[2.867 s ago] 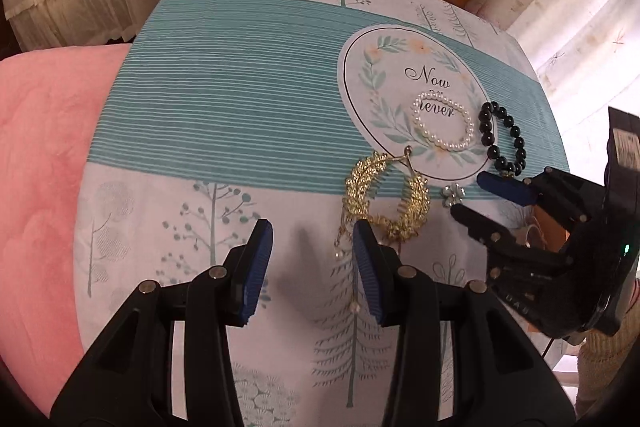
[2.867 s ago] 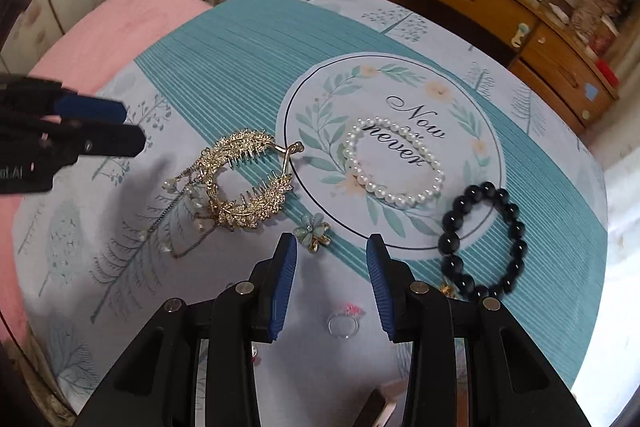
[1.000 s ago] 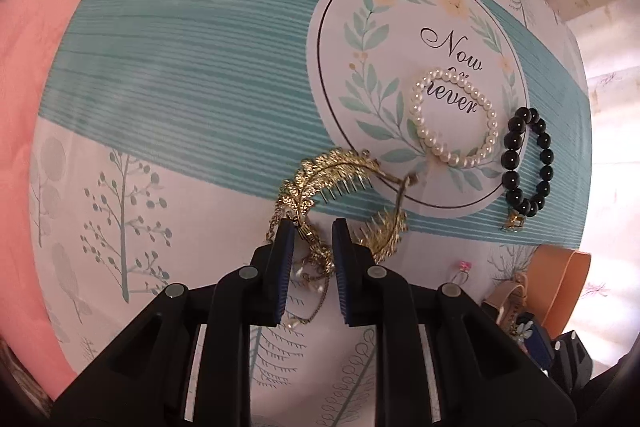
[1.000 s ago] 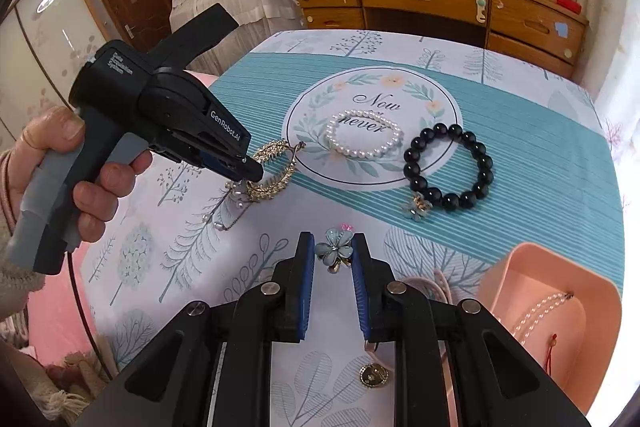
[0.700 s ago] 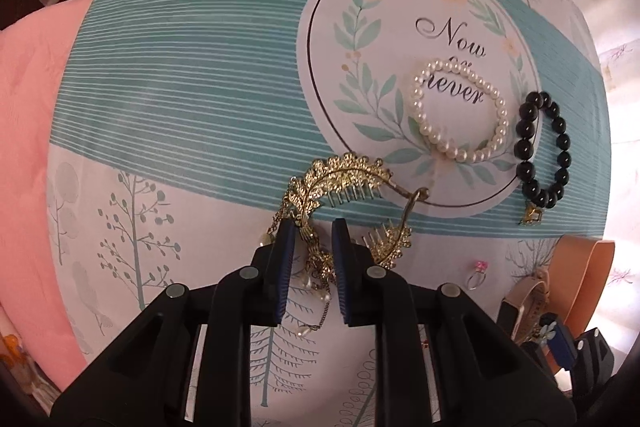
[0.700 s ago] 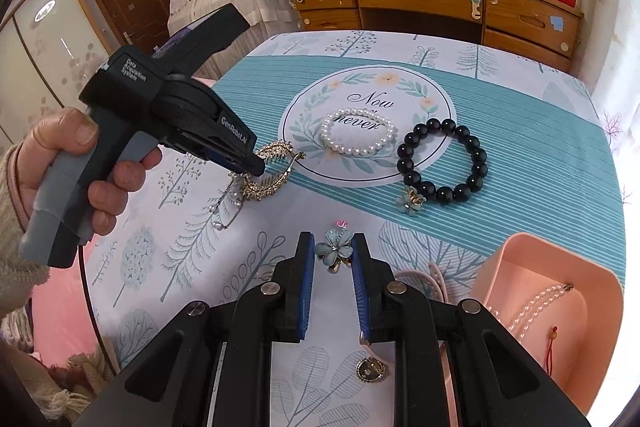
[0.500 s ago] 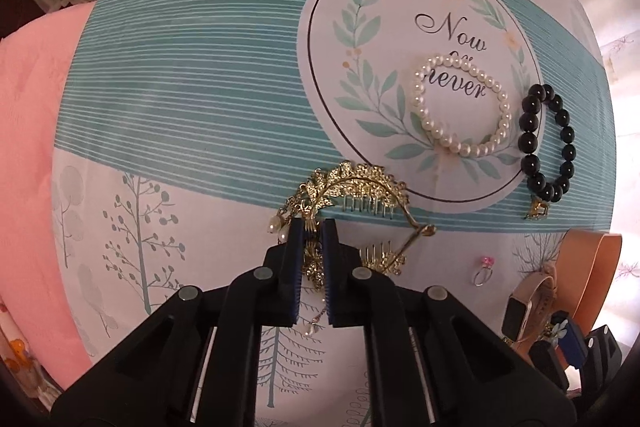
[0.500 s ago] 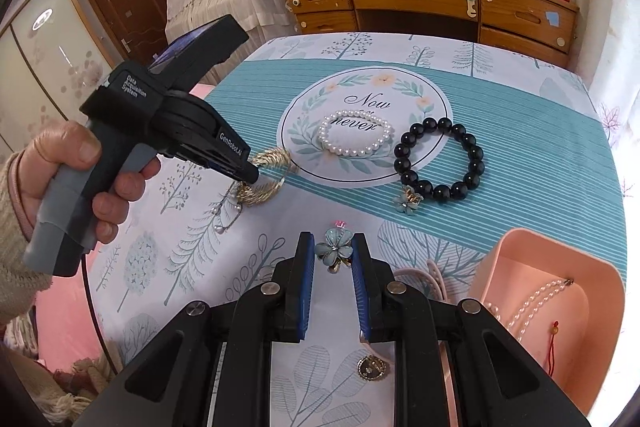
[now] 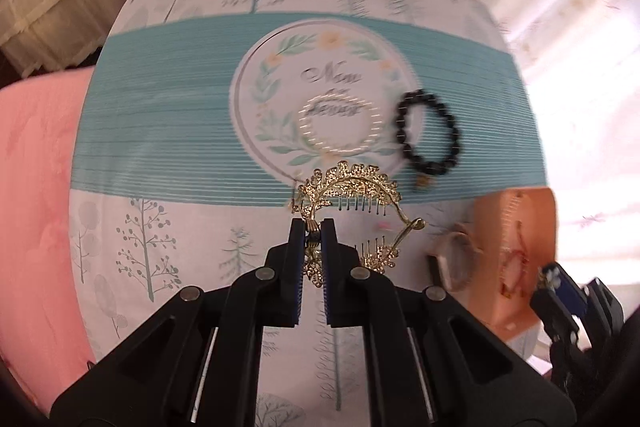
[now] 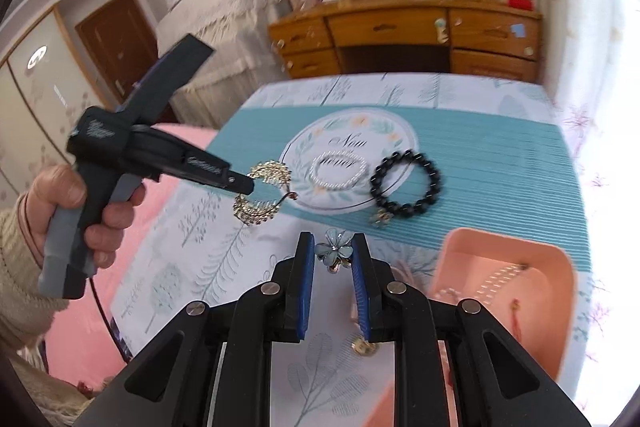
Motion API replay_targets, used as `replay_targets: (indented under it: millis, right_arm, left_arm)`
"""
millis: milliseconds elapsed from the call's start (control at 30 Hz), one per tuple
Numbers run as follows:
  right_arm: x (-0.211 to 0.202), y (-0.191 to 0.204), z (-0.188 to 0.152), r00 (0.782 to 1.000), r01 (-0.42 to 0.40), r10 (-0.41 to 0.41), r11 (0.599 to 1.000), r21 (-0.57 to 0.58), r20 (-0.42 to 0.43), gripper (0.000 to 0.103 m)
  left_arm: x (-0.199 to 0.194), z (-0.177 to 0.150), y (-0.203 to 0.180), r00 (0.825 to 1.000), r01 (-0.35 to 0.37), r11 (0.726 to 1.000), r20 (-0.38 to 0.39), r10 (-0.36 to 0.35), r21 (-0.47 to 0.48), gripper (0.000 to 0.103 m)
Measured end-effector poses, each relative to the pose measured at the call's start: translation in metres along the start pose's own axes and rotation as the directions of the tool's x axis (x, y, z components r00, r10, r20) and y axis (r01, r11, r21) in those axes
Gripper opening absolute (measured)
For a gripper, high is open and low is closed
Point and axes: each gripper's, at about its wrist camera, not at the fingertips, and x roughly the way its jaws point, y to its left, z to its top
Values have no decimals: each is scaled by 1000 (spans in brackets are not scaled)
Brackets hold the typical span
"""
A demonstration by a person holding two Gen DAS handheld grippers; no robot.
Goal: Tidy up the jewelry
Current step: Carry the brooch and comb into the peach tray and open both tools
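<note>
While the left gripper (image 9: 314, 233) clamped the gold leaf hair comb (image 9: 352, 187), the pink tray (image 10: 508, 291) lay rightward, seemingly nearer the right gripper (image 10: 334, 255), which pinched a flower brooch (image 10: 334, 251).

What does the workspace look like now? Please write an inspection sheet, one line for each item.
Surface: tablecloth, teal stripes, tree print.
Job's things: gold hair comb lifted clear; pearl bracelet and black bead bracelet lying apart; pink tray holding a pearl strand.
Clutter: small gold piece on cloth.
Grippers: left gripper jaws clamp the comb; right gripper jaws grip the flower brooch.
Cables: dark cord under left hand.
Surroundings: wooden desk, pink blanket.
</note>
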Motion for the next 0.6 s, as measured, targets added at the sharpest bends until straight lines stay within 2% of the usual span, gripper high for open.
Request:
replay_targets:
  millis: [100,267,433,600]
  right_arm:
    - [-27,-10,-2,998,45,-46,998,36,29,18]
    - [-69,-37,-15,990,120,-128,985,124,62,18]
    - [-99,-70,-42,977,184,-204,956,227,64,18]
    - [-116,-98,-80,969,213,-242,919,331,49,18]
  left_arm:
    - [-37,-14,-21,998,47,997,43,-50,67,5]
    - [-75,-23,-81,988,122,977,75,-136,177,5]
    - [-76,-30,-137,978,179,950,59,-200,255,5]
    - [-48,-40,-183,975,205,930,17,-221,303,5]
